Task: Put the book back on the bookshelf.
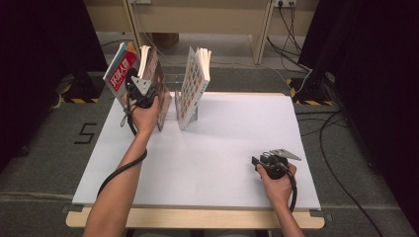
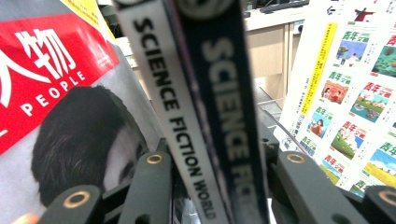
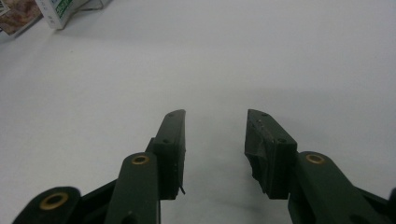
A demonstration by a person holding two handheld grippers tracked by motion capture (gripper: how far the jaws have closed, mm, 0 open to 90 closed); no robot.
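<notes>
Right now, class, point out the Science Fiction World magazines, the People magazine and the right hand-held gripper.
Science Fiction World magazines (image 2: 187,135), left gripper view, white spine.
People magazine (image 2: 51,79), left gripper view, red cover block.
Right hand-held gripper (image 3: 215,140), right gripper view, between its fingertips.

Two upright magazines, spines clamped

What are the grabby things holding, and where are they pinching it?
The left hand-held gripper pinches two Science Fiction World magazines by their spines, low down. The right hand-held gripper is open above the white table, holding nothing.
</notes>
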